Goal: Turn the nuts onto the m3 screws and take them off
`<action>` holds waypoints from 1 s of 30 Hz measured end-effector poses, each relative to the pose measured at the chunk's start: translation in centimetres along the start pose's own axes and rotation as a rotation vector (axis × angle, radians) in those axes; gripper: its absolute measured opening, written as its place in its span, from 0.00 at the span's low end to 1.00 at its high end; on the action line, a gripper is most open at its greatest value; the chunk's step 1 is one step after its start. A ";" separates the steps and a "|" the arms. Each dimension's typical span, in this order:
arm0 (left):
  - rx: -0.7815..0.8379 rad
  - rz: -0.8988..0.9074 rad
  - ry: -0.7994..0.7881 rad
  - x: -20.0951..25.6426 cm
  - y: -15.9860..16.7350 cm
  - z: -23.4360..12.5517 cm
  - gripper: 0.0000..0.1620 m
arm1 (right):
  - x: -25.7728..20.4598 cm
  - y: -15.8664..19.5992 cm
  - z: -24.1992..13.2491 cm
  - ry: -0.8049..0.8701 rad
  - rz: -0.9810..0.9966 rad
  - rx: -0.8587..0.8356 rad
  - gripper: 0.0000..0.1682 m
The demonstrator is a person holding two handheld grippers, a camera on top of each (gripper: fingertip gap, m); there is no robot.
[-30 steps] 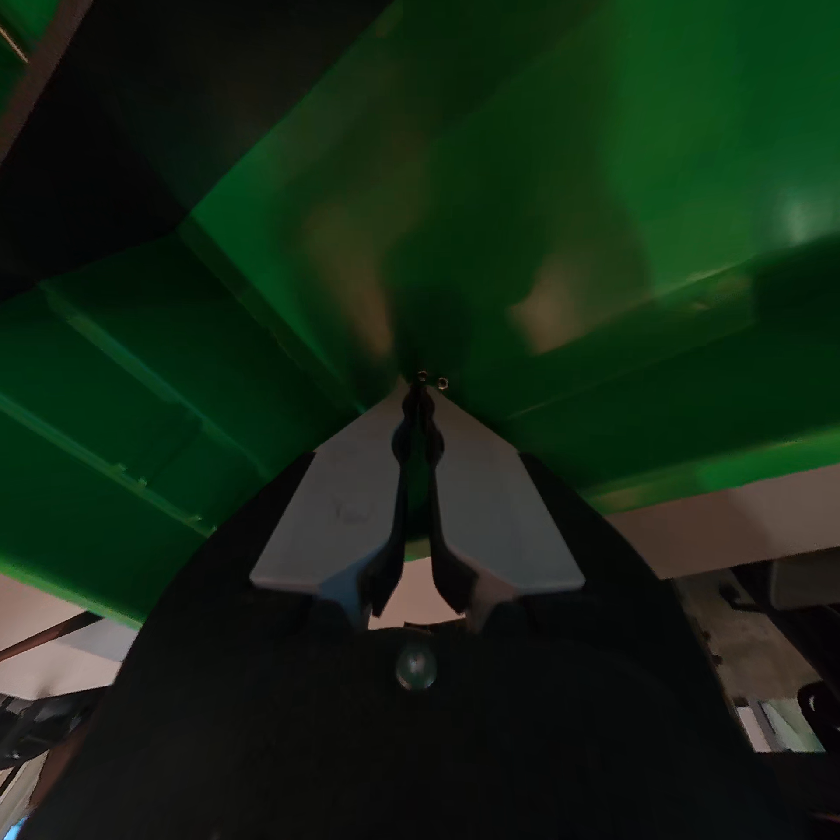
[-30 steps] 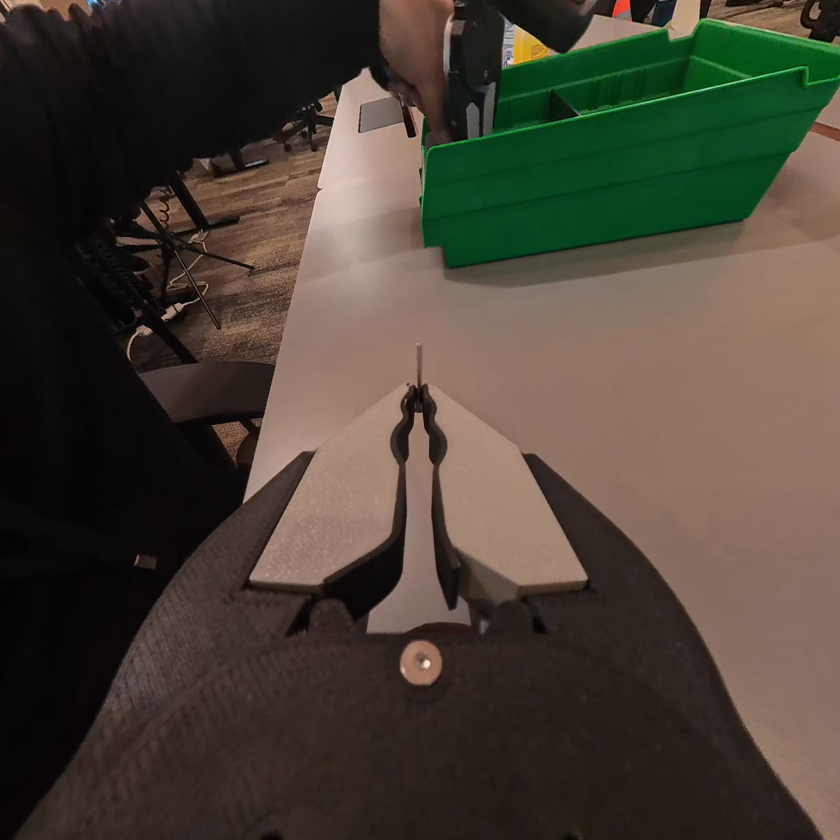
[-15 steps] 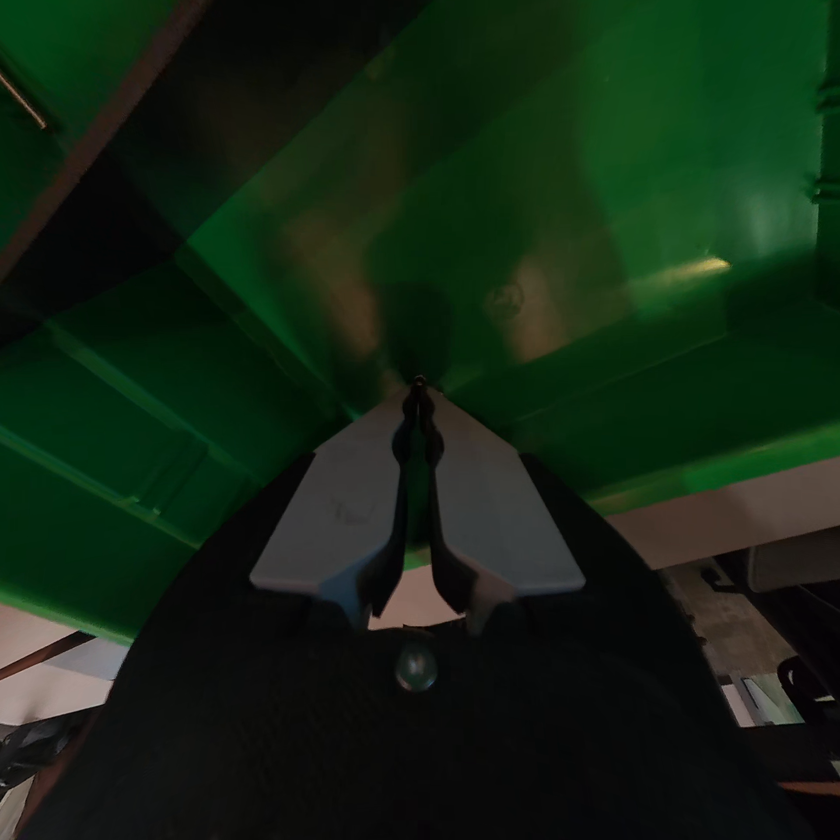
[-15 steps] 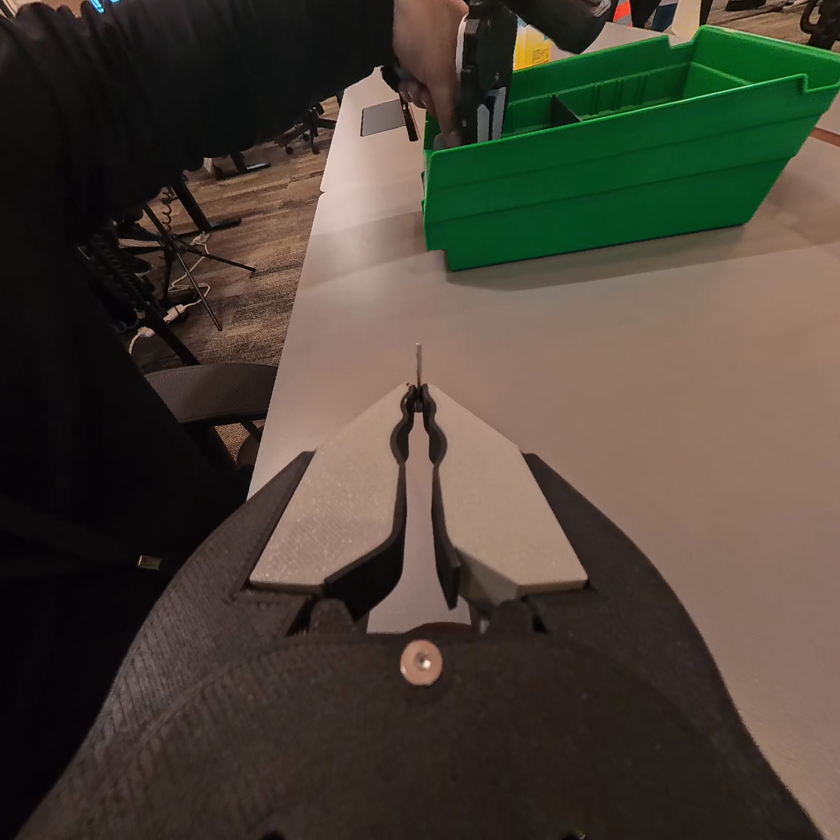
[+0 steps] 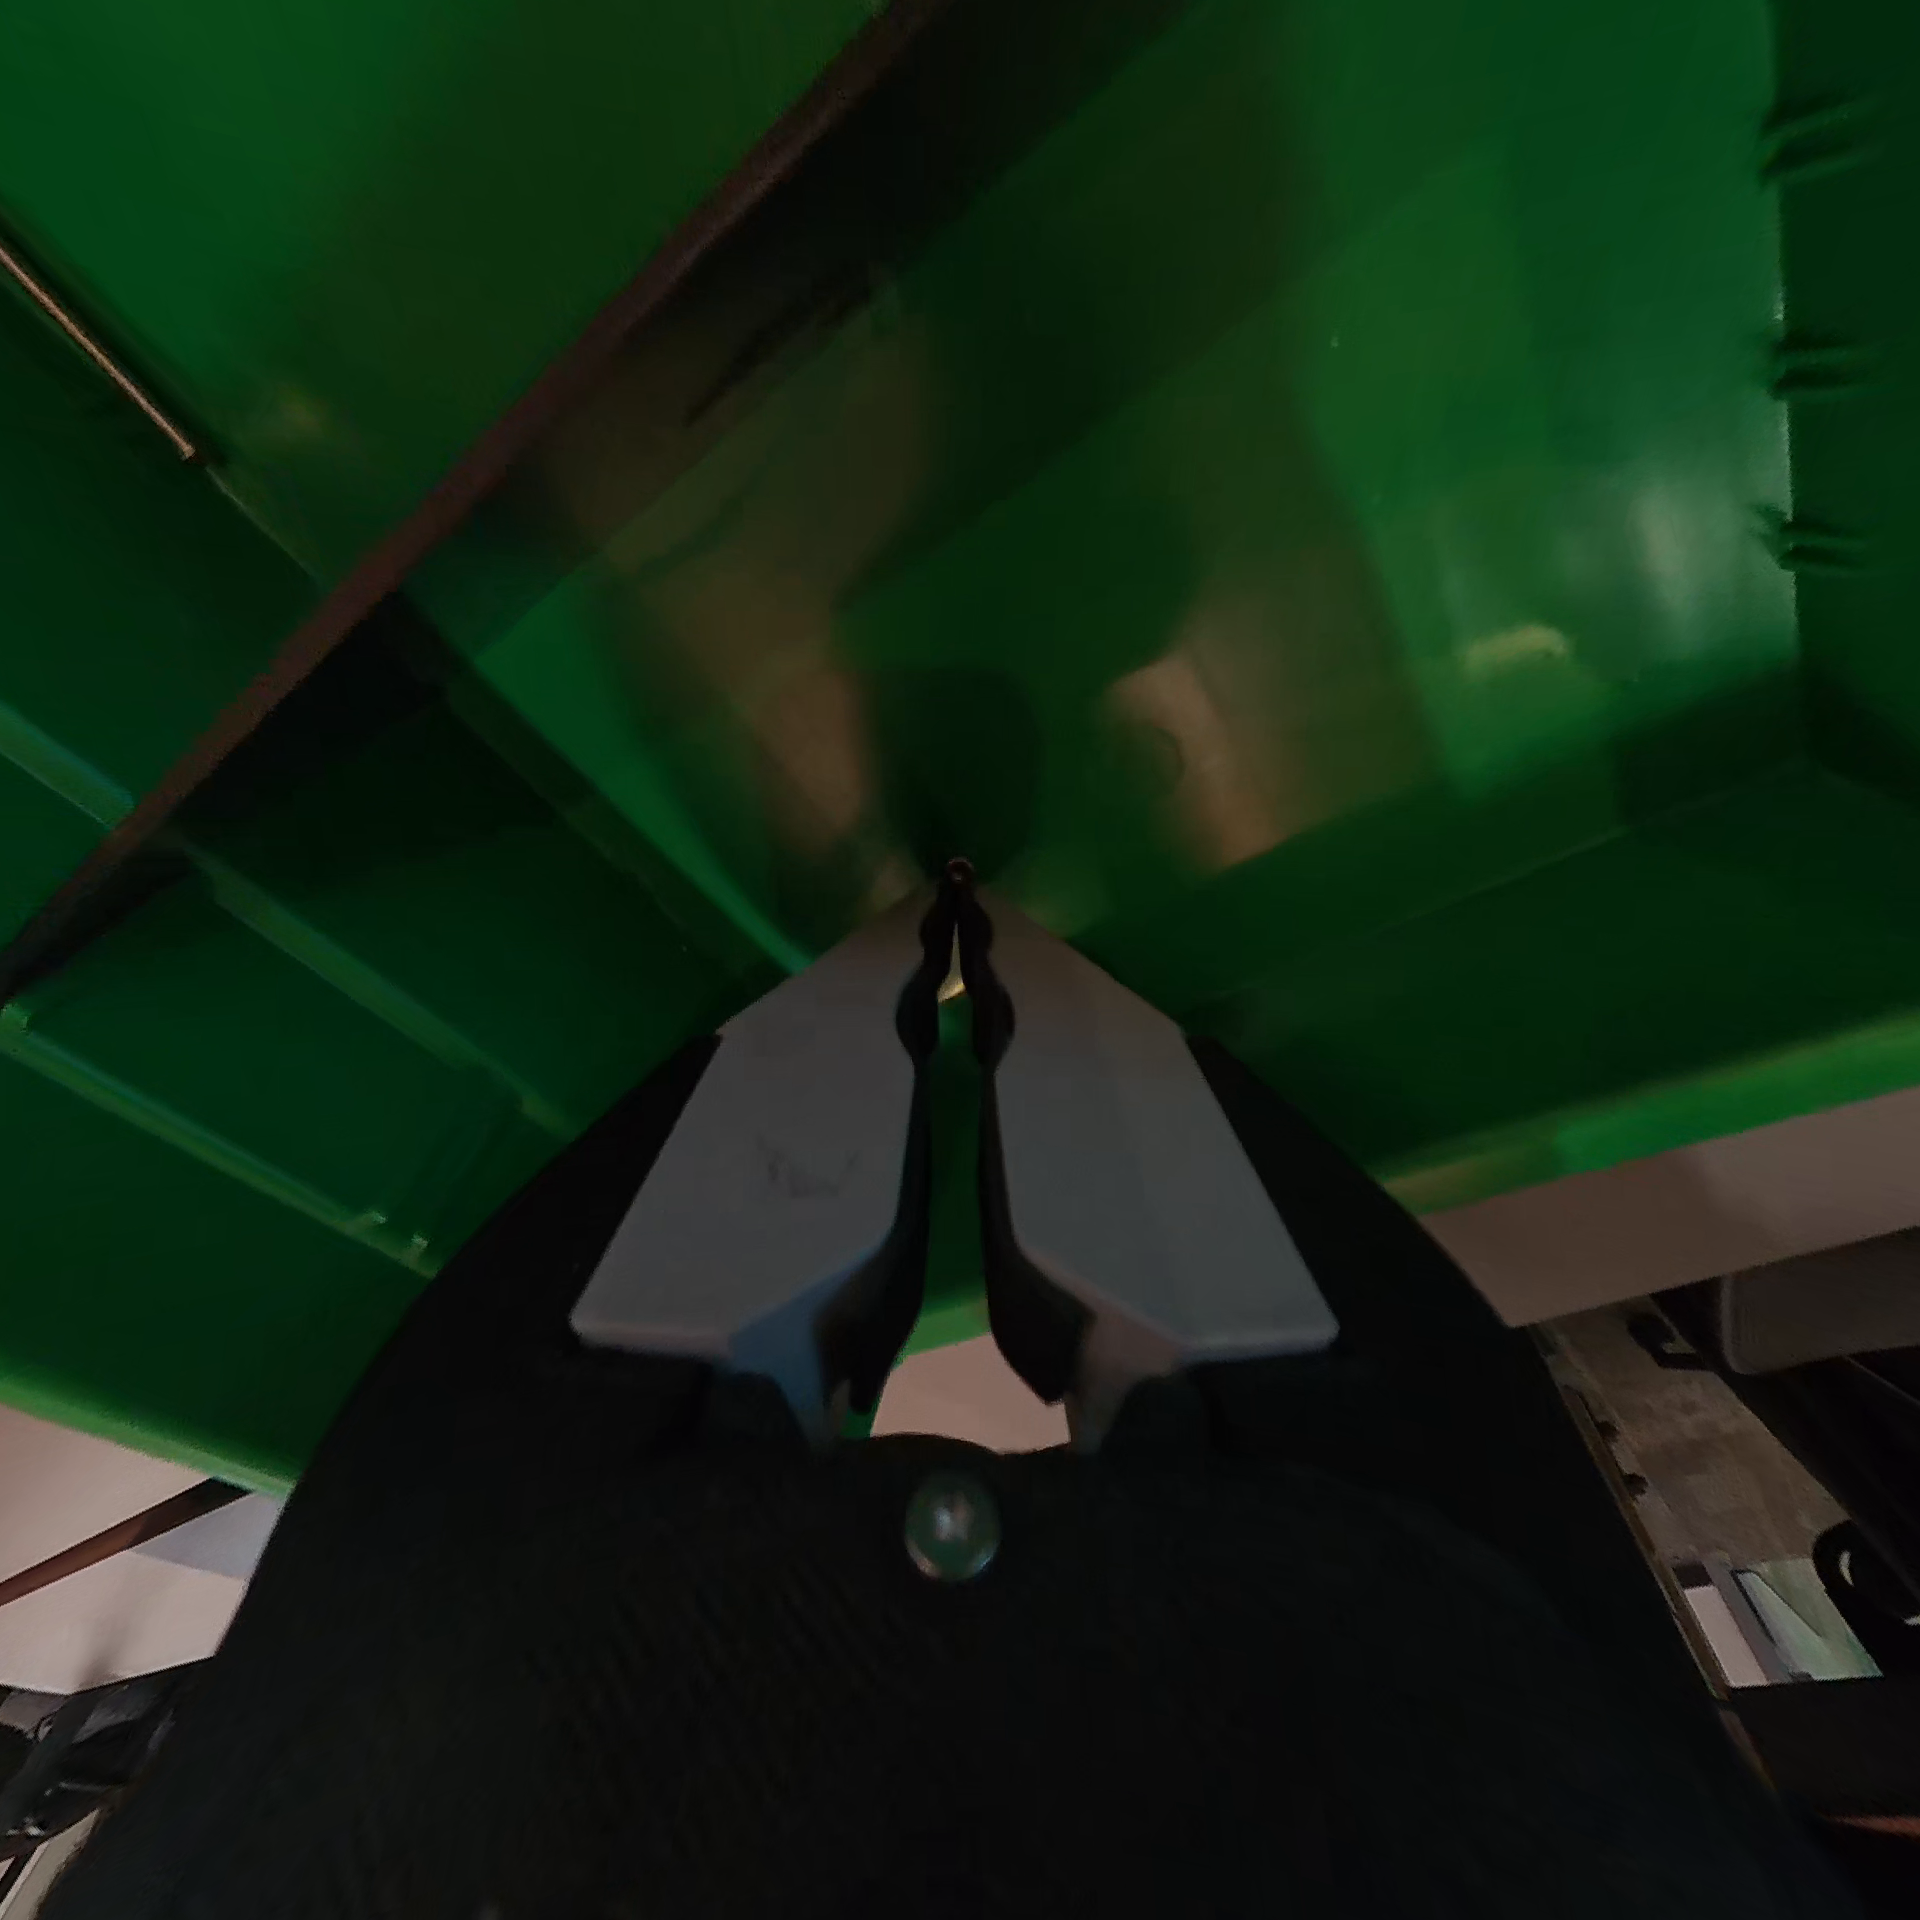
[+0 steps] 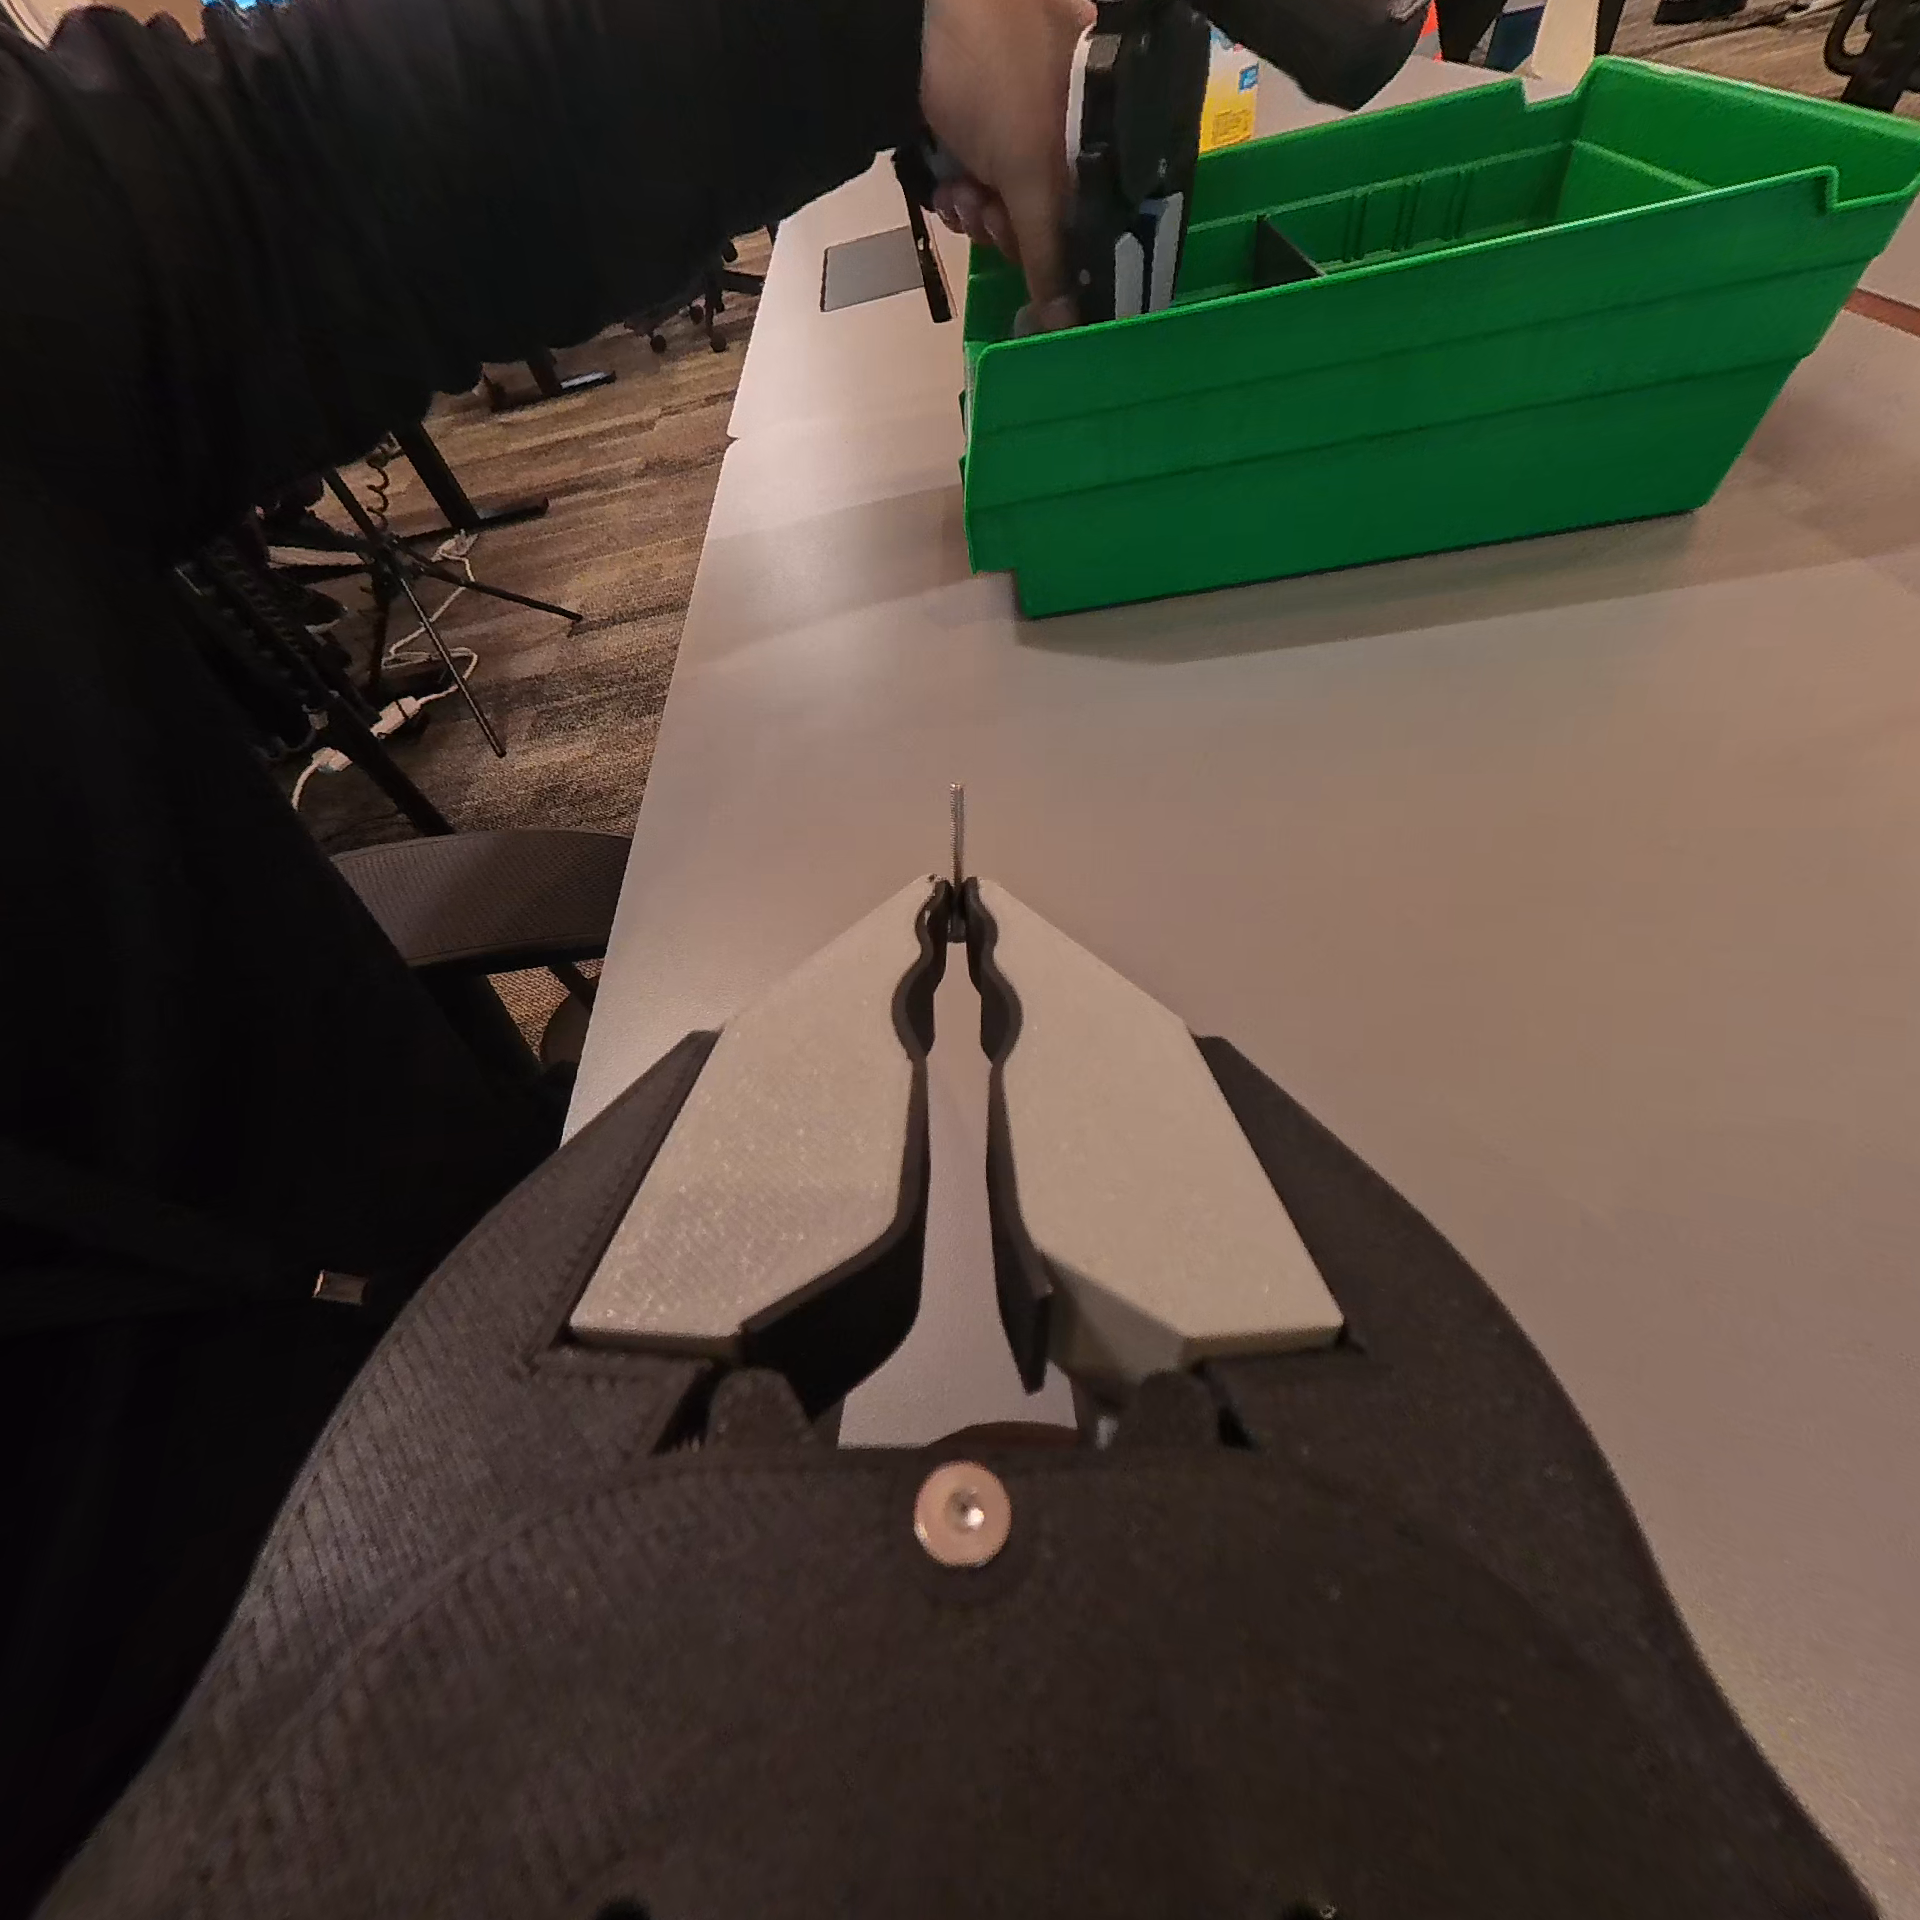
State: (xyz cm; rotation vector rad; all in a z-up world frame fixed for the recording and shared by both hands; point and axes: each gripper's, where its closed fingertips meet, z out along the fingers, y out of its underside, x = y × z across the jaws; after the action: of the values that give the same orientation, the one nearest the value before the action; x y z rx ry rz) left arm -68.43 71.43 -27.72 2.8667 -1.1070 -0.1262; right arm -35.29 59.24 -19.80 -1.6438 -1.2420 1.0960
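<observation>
My left gripper (image 5: 957,883) is inside the green bin (image 5: 1455,312), close above its floor. It is shut on a tiny dark nut (image 5: 957,865) at the very tips. Its body also shows in the right wrist view (image 6: 1127,187), held by a hand and reaching down into the bin's (image 6: 1351,436) left end; its tips are hidden there. My right gripper (image 6: 954,899) is shut on a thin m3 screw (image 6: 955,831). The shaft sticks straight forward past the tips, above the grey table (image 6: 1351,935).
A black divider (image 5: 582,436) splits the bin; it also shows in the right wrist view (image 6: 1283,260). A thin metal rod (image 5: 94,353) lies in the far compartment. A black-sleeved arm (image 6: 416,208) crosses the left side. A chair (image 6: 478,894) stands at the table's left edge. Tip to tip, the grippers are about 35 cm apart.
The left gripper has drawn back from the bin floor with the nut in its tips; a second nut beside the tips has gone from view. The right gripper and screw stayed nearly still.
</observation>
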 end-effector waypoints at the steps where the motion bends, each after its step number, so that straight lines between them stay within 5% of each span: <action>1: 0.003 0.000 0.001 0.0 -0.1 0.0 0.00 | 0.0 0.0 0.0 0.000 0.000 0.000 0.00; 30: 0.080 0.002 0.027 0.2 -0.9 -0.1 0.05 | 0.0 0.0 0.0 -0.004 0.003 0.000 0.00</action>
State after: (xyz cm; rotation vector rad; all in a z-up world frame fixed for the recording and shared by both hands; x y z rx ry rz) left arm -67.71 71.98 -27.70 2.9278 -1.1352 -0.0440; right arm -35.32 59.20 -19.80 -1.6447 -1.2423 1.1013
